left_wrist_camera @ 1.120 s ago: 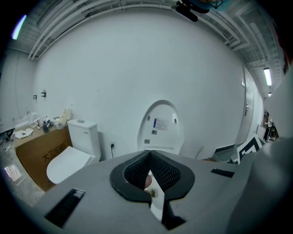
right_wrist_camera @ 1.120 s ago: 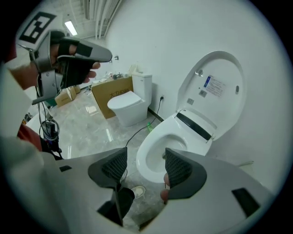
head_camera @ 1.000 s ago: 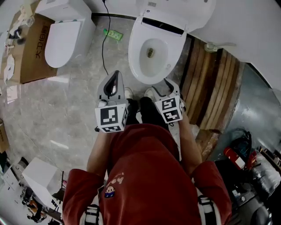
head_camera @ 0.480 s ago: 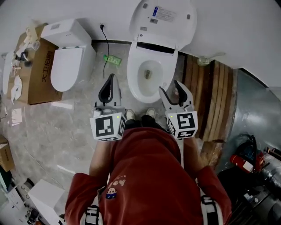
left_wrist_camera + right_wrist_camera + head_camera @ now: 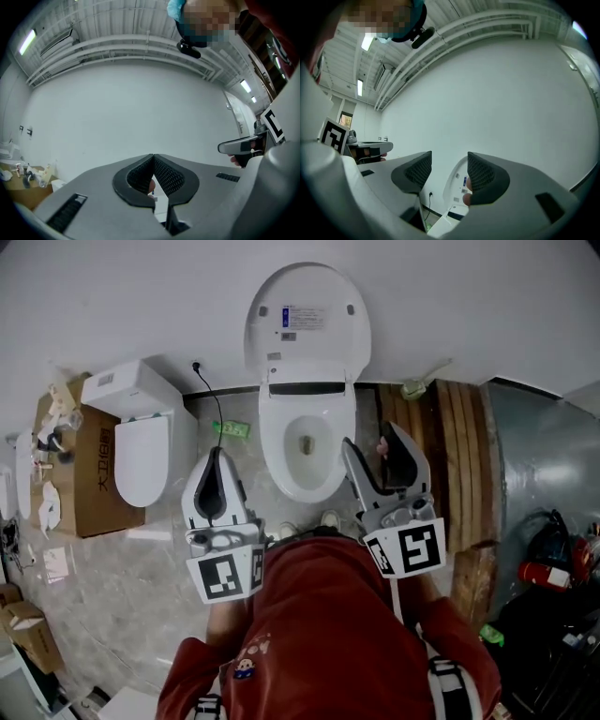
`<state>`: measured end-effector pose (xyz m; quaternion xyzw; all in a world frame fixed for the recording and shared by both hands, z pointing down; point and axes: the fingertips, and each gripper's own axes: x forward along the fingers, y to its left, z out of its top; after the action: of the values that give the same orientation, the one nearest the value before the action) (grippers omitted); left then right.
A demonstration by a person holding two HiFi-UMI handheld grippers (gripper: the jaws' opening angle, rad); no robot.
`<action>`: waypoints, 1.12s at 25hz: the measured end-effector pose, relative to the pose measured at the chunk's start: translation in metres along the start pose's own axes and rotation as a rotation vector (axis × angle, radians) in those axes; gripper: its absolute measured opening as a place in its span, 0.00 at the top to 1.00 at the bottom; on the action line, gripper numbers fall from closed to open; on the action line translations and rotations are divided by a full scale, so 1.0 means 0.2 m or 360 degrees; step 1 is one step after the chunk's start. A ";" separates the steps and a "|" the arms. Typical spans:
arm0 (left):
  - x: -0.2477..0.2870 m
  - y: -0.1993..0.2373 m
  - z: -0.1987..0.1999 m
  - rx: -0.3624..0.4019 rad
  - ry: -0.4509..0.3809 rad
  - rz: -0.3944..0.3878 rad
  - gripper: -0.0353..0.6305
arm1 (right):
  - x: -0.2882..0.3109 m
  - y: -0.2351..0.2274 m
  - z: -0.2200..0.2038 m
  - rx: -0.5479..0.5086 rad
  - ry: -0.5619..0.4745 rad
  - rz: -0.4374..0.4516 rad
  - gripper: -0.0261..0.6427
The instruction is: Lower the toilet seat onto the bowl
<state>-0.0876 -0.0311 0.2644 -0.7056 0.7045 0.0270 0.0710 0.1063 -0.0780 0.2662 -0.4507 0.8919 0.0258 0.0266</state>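
Note:
A white toilet stands against the wall in the head view, its bowl [image 5: 305,448] uncovered. The raised lid [image 5: 307,326], with a printed sticker on it, leans upright on the wall; I cannot tell the seat ring apart from it. My left gripper [image 5: 216,456] hovers left of the bowl, jaws closed together and holding nothing. My right gripper [image 5: 371,437] hovers at the bowl's right edge, open and holding nothing. In the right gripper view the raised lid [image 5: 459,180] shows between the open jaws of the right gripper [image 5: 449,169]. The left gripper [image 5: 153,158] points at the bare wall.
A second toilet [image 5: 143,457] and a cardboard box [image 5: 92,486] stand at the left. A black cord [image 5: 212,407] runs down the wall to the floor near a green item [image 5: 231,429]. Wooden planks [image 5: 459,465] lie right of the bowl, dark clutter beyond them.
Both grippers have lifted and moved forward beside the bowl, now pointing up at the wall. The head view has tilted up, bringing the whole raised lid into sight.

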 end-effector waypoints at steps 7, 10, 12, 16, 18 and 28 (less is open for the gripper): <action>0.04 -0.07 0.05 -0.0007 -0.0029 -0.0039 0.93 | -0.02 -0.03 0.08 -0.0035 -0.0077 0.0008 0.73; 0.06 -0.09 0.06 0.0012 -0.0038 -0.0055 0.93 | -0.01 -0.05 0.09 -0.0041 -0.0091 0.0020 0.79; 0.07 -0.10 0.05 0.0032 -0.0028 -0.0053 0.93 | -0.01 -0.06 0.10 -0.0056 -0.0087 -0.0012 0.84; 0.09 -0.12 0.07 0.0068 -0.0033 -0.0061 0.93 | 0.01 -0.10 0.12 -0.0102 -0.0079 -0.0114 0.92; 0.10 -0.14 0.08 0.0053 -0.0024 -0.0067 0.93 | 0.02 -0.12 0.12 -0.0126 -0.0067 -0.0147 0.94; 0.11 -0.21 0.09 0.0038 -0.0027 -0.0113 0.93 | 0.00 -0.12 0.13 -0.0132 -0.0070 -0.0166 0.94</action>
<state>-0.0451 -0.0507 0.2457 -0.7291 0.6786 0.0219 0.0864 0.1253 -0.0900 0.2394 -0.4965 0.8646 0.0711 0.0287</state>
